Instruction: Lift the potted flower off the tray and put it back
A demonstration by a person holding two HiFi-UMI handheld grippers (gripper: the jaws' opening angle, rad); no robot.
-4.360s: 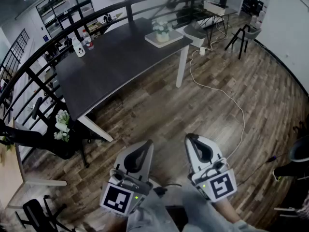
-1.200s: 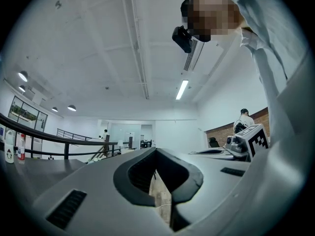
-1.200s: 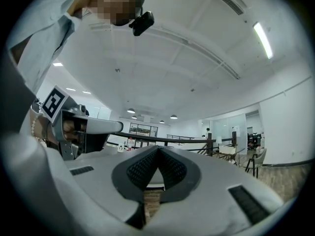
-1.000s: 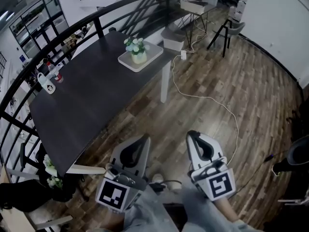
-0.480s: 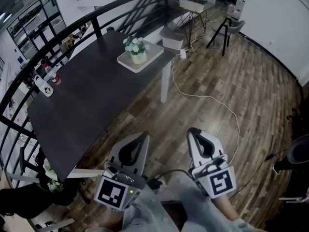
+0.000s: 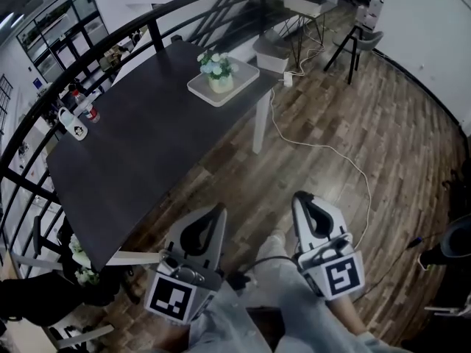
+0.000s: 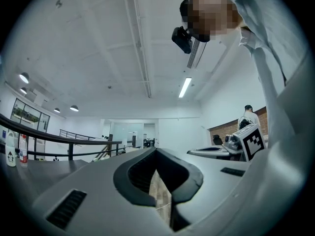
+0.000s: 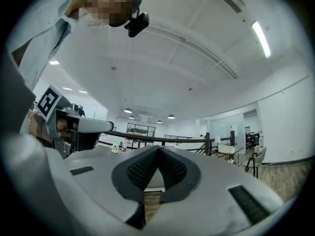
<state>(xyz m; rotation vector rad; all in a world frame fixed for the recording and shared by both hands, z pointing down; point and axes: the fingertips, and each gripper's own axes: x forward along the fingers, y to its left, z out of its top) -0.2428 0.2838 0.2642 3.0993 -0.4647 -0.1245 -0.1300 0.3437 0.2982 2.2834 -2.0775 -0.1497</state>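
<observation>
Potted flower (image 6: 218, 69), perhaps white, on square tray (image 6: 202, 90), left gripper (image 6: 216, 212) and right gripper (image 6: 304, 198) closed

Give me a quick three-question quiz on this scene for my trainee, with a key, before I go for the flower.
1. True or false: the flower stands on the tray.
2. What does the right gripper hold? A) flower B) bottle C) nothing
3. Fill in: the left gripper is ___ (open or shut).
Key: 1 true; 2 C; 3 shut.
</observation>
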